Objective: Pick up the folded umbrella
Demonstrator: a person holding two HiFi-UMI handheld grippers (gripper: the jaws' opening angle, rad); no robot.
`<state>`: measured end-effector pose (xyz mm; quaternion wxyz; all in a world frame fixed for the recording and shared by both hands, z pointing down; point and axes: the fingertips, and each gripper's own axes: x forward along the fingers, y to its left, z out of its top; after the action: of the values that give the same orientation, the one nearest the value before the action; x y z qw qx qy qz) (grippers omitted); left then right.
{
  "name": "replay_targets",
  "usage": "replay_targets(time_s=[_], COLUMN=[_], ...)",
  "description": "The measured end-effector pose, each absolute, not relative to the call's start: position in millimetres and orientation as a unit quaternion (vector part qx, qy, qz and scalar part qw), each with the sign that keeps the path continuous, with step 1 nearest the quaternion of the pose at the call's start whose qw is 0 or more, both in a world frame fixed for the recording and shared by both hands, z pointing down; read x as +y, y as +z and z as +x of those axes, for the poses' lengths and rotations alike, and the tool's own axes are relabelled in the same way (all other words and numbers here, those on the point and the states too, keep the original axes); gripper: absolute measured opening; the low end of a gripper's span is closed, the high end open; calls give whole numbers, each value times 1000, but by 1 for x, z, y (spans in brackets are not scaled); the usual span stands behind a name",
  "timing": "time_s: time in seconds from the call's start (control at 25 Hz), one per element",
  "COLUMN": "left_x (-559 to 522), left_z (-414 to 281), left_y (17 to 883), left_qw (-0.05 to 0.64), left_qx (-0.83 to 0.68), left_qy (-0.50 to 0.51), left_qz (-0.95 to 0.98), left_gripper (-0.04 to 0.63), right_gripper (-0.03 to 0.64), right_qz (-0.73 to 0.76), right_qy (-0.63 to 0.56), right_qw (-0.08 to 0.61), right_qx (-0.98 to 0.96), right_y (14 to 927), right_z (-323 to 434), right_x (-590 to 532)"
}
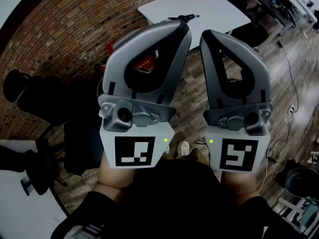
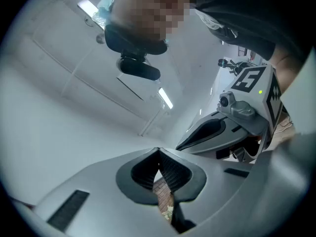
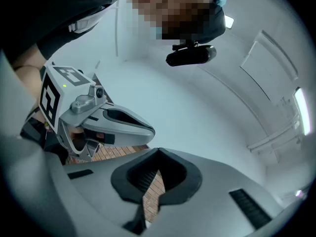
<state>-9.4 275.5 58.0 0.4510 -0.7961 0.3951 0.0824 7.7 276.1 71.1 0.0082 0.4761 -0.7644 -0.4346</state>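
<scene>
Left gripper (image 1: pixel 180 29) and right gripper (image 1: pixel 207 35) fill the head view. They are held side by side on the near side of the white table (image 1: pixel 209 6), tips aimed up toward it. In the left gripper view the jaws are pressed together at the tips and grip nothing; only brick shows through the slot below the tips. In the right gripper view the jaws are likewise pressed together and grip nothing. Each gripper carries a marker cube (image 1: pixel 134 151) at its base, with a green light (image 1: pixel 165 140) lit beside the marker.

Brick wall (image 1: pixel 55 29) curves away on the left of the table. Plank floor (image 1: pixel 284 78) runs along the table's right and near sides. Black chairs (image 1: pixel 40 96) stand well to the left of the table, on its near side. A red item (image 1: pixel 112 48) sits off the table's near left corner, partly hidden behind the left gripper; its kind cannot be told.

Folded umbrella (image 1: pixel 182 18): a slim black item, taken to be this, lies on the table's near left edge, apart from both grippers and too small for detail. A light shoe (image 1: pixel 183 148) rests on the floor well to the near side of the table, seen between the two gripper bases
</scene>
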Motion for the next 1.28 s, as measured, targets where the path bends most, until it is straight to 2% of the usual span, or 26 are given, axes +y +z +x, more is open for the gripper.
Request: replay_targets(time_s=[1.28], left_x=[285], left_z=[-26], left_y=[59], left_qw=[451], left_qx=[388], left_qy=[85], left_qz=[-799], left_gripper=[9], right_gripper=[28], right_qz=[472], right_qy=[-431], right_qw=[3], right_qx=[-769], right_y=[72], right_z=[-11], right_x=[283])
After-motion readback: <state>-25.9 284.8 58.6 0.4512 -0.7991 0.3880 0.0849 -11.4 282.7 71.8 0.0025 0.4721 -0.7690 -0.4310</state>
